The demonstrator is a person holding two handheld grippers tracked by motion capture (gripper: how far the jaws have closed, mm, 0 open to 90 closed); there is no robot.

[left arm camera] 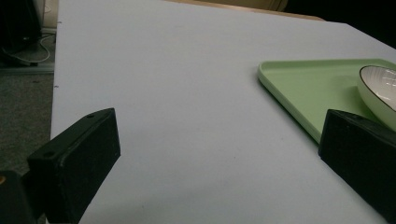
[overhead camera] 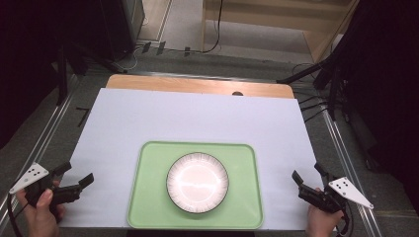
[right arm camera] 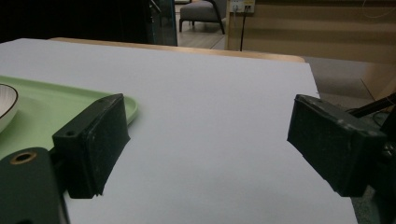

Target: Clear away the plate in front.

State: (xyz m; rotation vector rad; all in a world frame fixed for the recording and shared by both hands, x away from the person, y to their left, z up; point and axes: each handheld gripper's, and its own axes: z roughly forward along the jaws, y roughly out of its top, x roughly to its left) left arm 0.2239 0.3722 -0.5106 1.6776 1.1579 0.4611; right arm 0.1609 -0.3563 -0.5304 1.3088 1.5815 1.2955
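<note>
A lab-like recording room: aluminium rails [overhead camera: 47, 133] flank the white-covered table [overhead camera: 197, 118], cables [overhead camera: 212, 34] trailing beyond it.

A big white sheet [overhead camera: 197, 118] covers the wooden surface [overhead camera: 197, 85]. Black cables [overhead camera: 217, 29] lie on the floor at the top of the picture. A grey chair [right arm camera: 201, 11] stands far back.

Your plate [left arm camera: 379, 88] runs off the right edge in the left gripper view and off the left edge in the right gripper view; the tray [overhead camera: 148, 197] hides the worktop beneath it
</note>
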